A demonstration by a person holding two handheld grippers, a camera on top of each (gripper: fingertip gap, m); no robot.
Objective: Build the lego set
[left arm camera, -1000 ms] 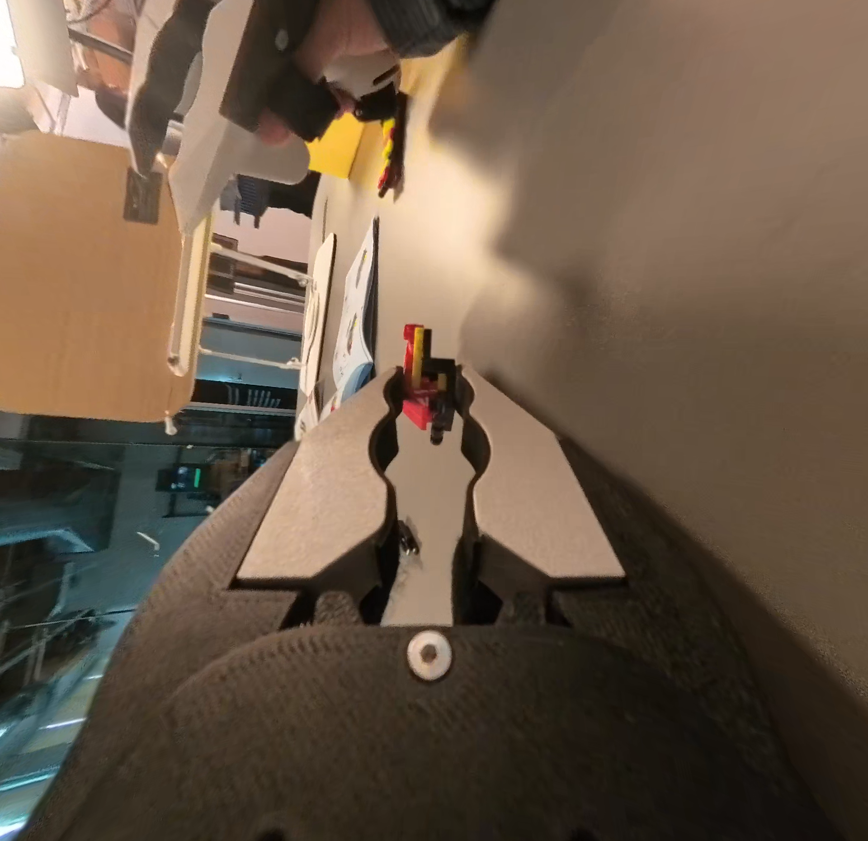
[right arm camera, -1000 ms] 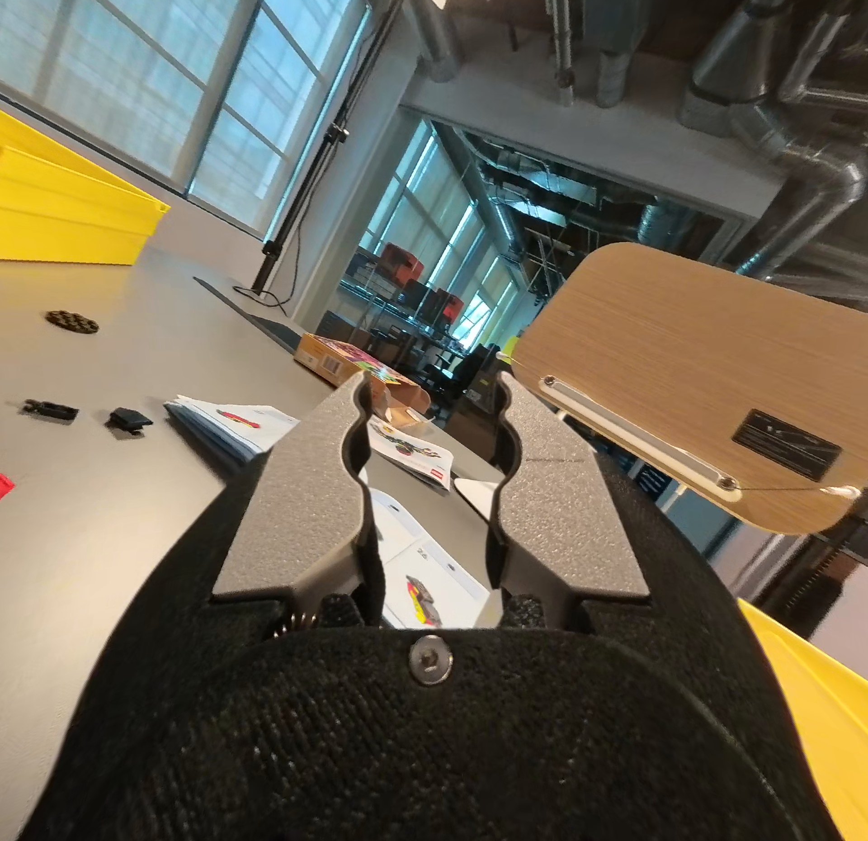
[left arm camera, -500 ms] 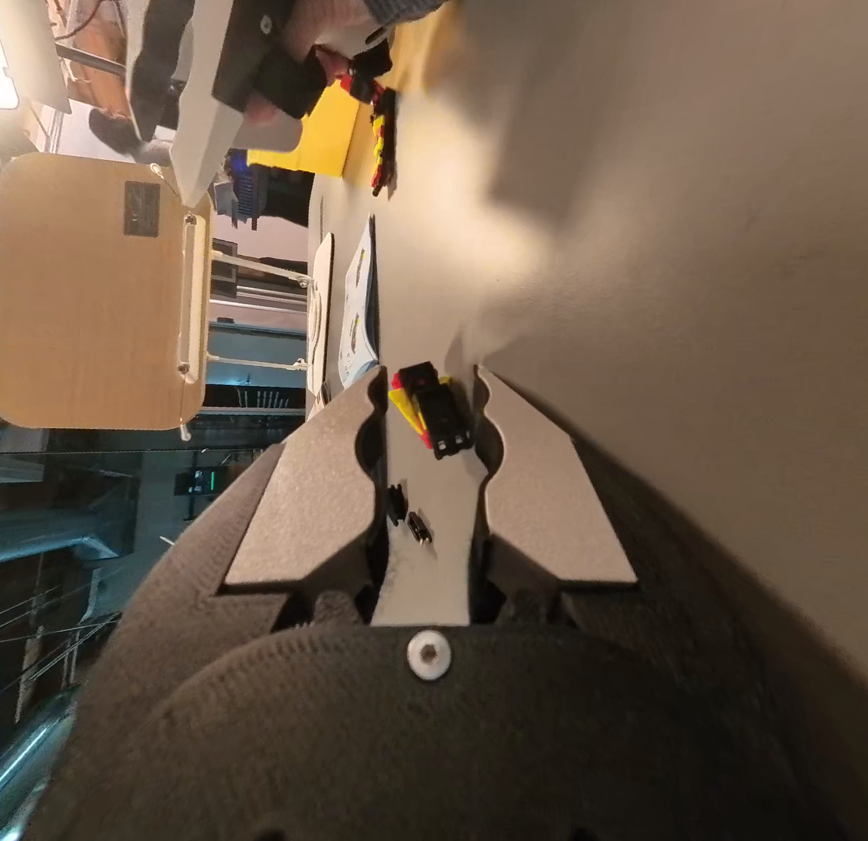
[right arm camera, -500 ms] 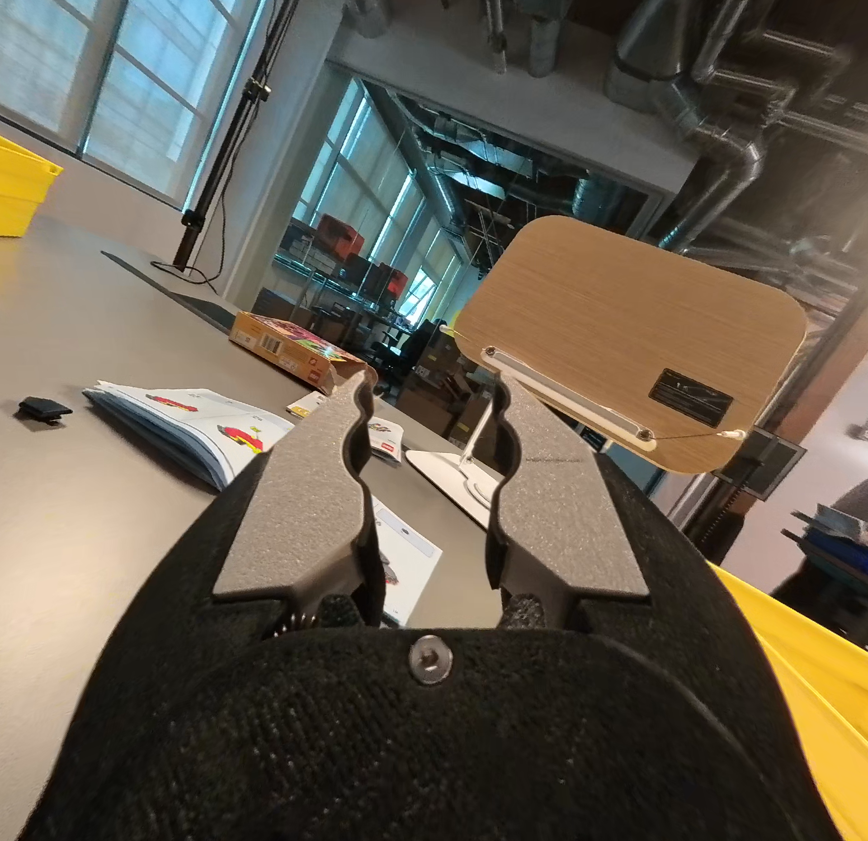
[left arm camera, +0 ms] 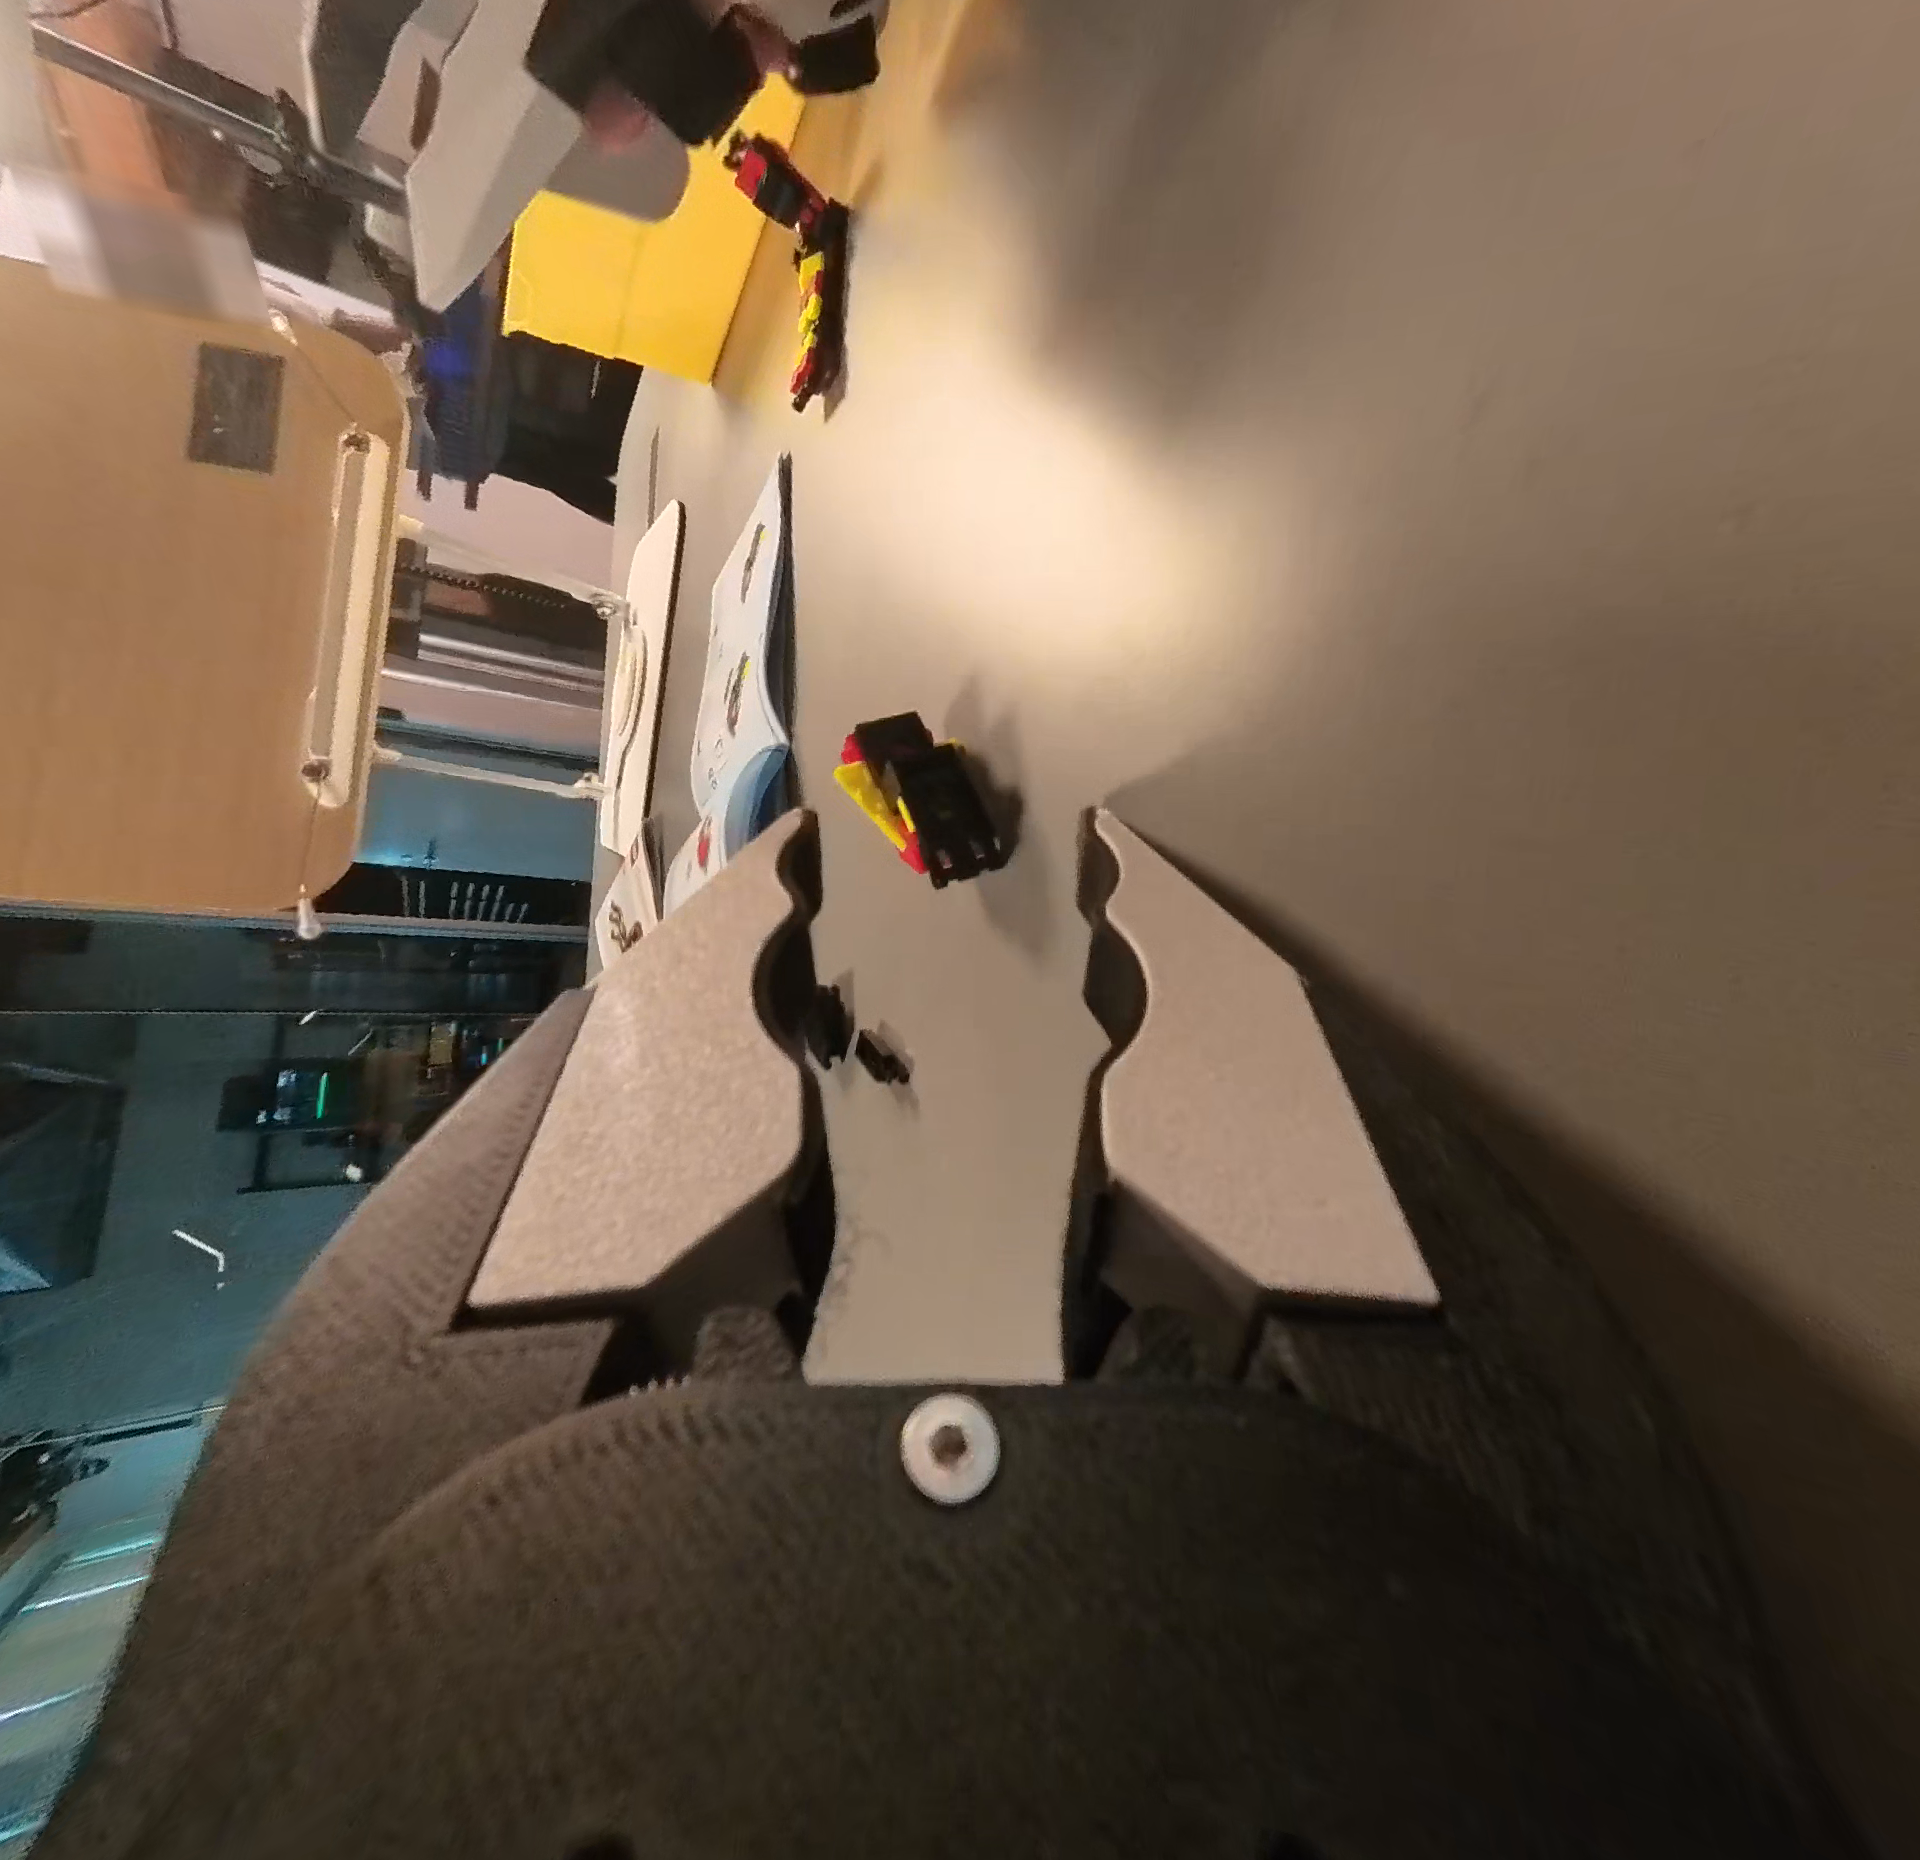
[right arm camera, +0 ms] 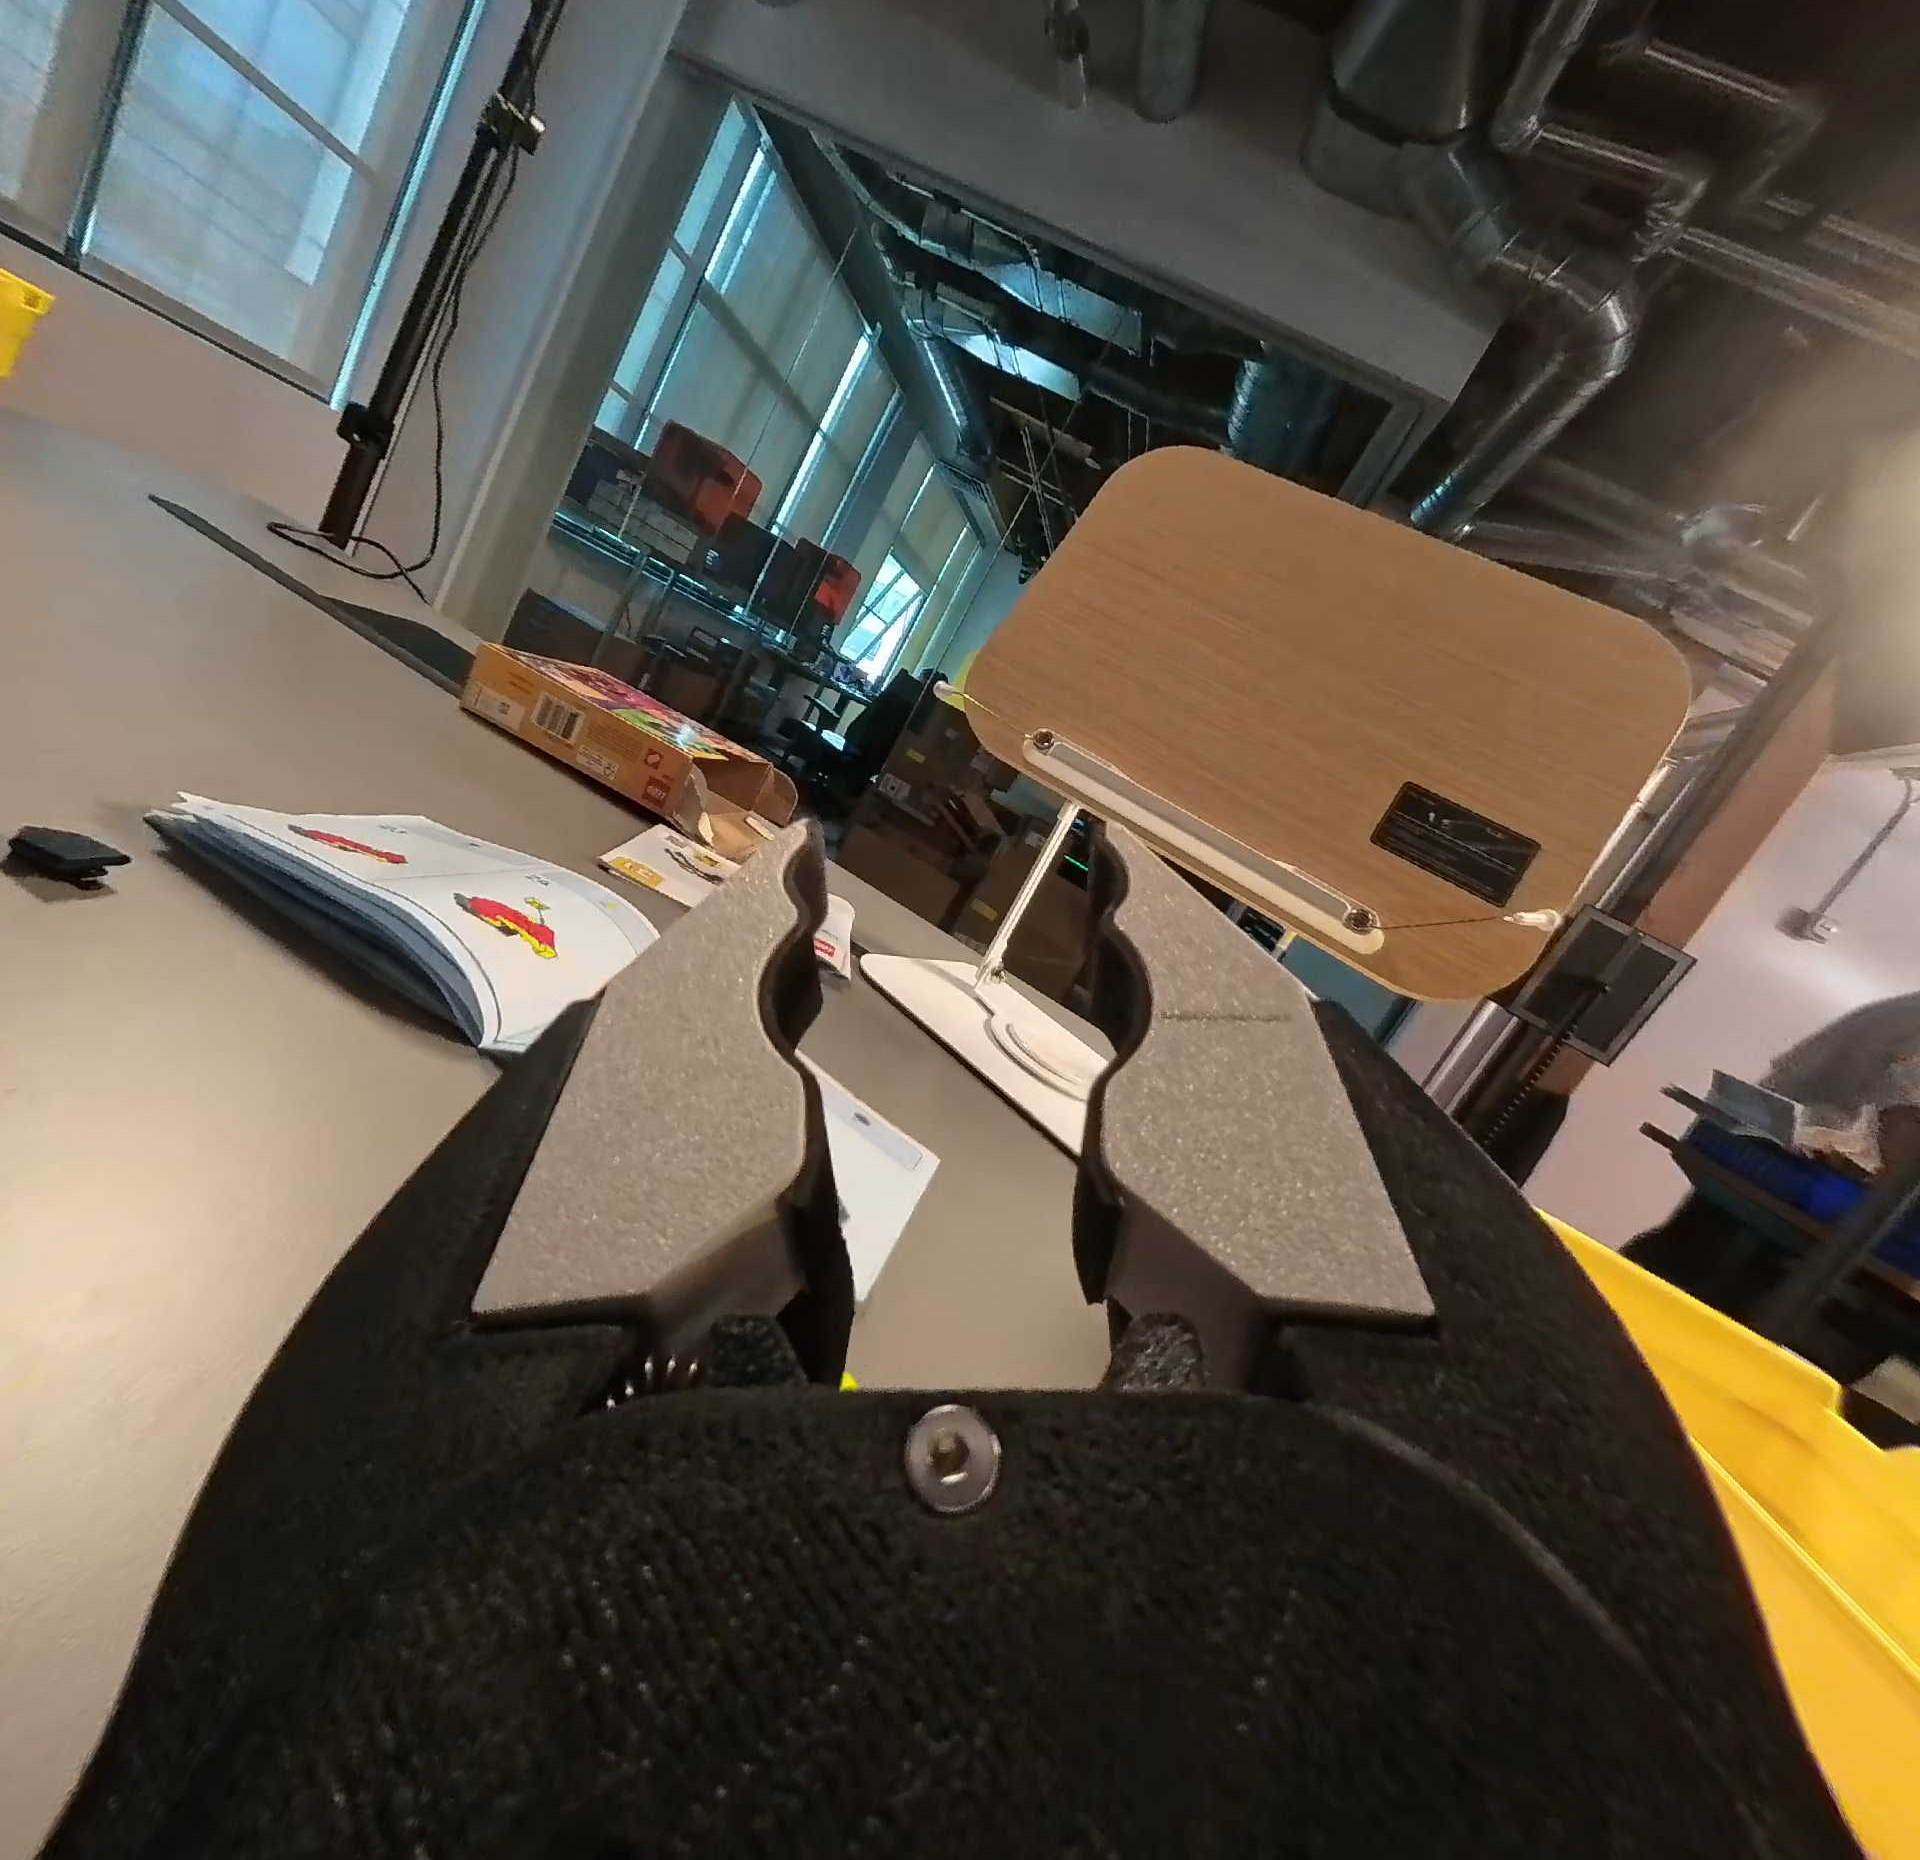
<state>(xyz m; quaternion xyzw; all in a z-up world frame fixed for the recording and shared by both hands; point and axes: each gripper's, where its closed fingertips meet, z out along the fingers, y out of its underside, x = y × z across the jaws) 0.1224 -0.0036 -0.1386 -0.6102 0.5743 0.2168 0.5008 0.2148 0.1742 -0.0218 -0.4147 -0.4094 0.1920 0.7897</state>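
In the left wrist view, a small black, red and yellow lego assembly lies on the grey table, just beyond my open, empty left gripper. Two tiny black pieces lie between its fingers. Farther off, a row of red, yellow and black lego parts lies by a yellow bin, where a person's hands hold the other gripper. My right gripper is open and empty, raised above the table. A black lego piece lies at the left.
Open instruction booklets and loose sheets lie on the table. A cardboard lego box lies behind them. A wooden board on a white stand rises ahead of the right gripper. A yellow bin sits at the right.
My left gripper let go of the lego assembly, opened wider and pulled back; the assembly now lies on the table. My right gripper swung right, so the booklets and stand shifted left in its view.
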